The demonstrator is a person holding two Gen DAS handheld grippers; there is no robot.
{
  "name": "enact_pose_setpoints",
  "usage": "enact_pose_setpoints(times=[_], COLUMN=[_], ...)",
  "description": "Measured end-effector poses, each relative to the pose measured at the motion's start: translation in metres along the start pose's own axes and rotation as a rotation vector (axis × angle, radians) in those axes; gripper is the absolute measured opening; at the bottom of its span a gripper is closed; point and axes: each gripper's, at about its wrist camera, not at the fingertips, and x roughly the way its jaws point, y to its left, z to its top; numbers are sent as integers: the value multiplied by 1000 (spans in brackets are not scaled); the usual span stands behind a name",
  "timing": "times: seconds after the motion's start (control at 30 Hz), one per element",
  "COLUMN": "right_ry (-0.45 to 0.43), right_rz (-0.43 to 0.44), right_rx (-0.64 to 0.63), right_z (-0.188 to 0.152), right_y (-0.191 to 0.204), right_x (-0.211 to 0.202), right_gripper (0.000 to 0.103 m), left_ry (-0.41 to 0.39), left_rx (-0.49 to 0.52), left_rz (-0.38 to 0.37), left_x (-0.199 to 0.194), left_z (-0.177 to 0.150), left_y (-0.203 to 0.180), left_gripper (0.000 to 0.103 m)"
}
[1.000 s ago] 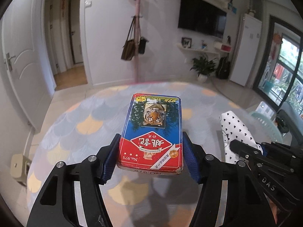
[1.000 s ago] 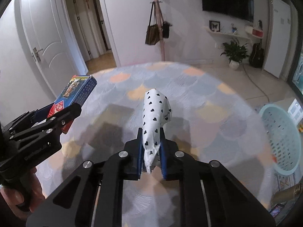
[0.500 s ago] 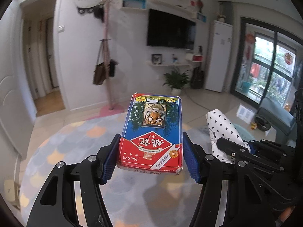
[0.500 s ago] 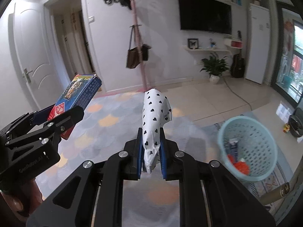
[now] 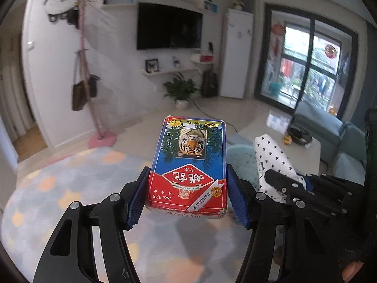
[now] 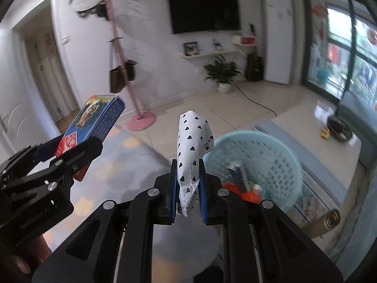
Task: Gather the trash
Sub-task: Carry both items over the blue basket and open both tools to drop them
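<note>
While both tools are held above the floor, the left gripper (image 5: 188,195) has its blue-padded fingers (image 5: 137,202) clamped on the long sides of a red-and-blue cardboard playing-card box with a tiger picture (image 5: 189,165), which projects forward, face up, over a round pastel scallop-patterned rug (image 5: 59,188). The right gripper (image 6: 187,186) has its fingers (image 6: 173,188) pressed together on the lower end of a white crumpled paper wrapper printed with small black hearts (image 6: 192,146), which stands nearly upright above them. Just to the right of this wrapper, on the floor, is a light-blue perforated plastic basket (image 6: 278,160) containing an orange item and other pieces, blurred. In the right wrist view the card box (image 6: 96,122) and left gripper (image 6: 68,155) appear at left, well apart from the basket. In the left wrist view the wrapper (image 5: 273,155) and right gripper (image 5: 306,188) appear at right. In the background are a pink coat stand (image 6: 139,118), a wall-mounted black television (image 5: 169,29) and a potted green plant (image 5: 180,92).
</note>
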Motion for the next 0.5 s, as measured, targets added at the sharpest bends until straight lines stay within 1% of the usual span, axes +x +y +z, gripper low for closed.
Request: enact_pose_setpoints(times=[0.1, 0.17, 0.3, 0.5], right_ry=[29, 57, 127, 189], right_rz=[-58, -73, -97, -130], right_rx=[59, 100, 190, 259], right_z=[-2, -4, -10, -22], right_y=[-39, -59, -104, -139], right_x=[16, 27, 58, 97], right_gripper=[13, 13, 13, 14], left_ry=[51, 92, 156, 235], left_rx=[-17, -44, -38, -13], left_rz=[-41, -78, -107, -124], left_x=[30, 52, 91, 139], left_z=[3, 5, 8, 5], left_y=[-12, -18, -37, -62], left_gripper=[60, 60, 60, 60])
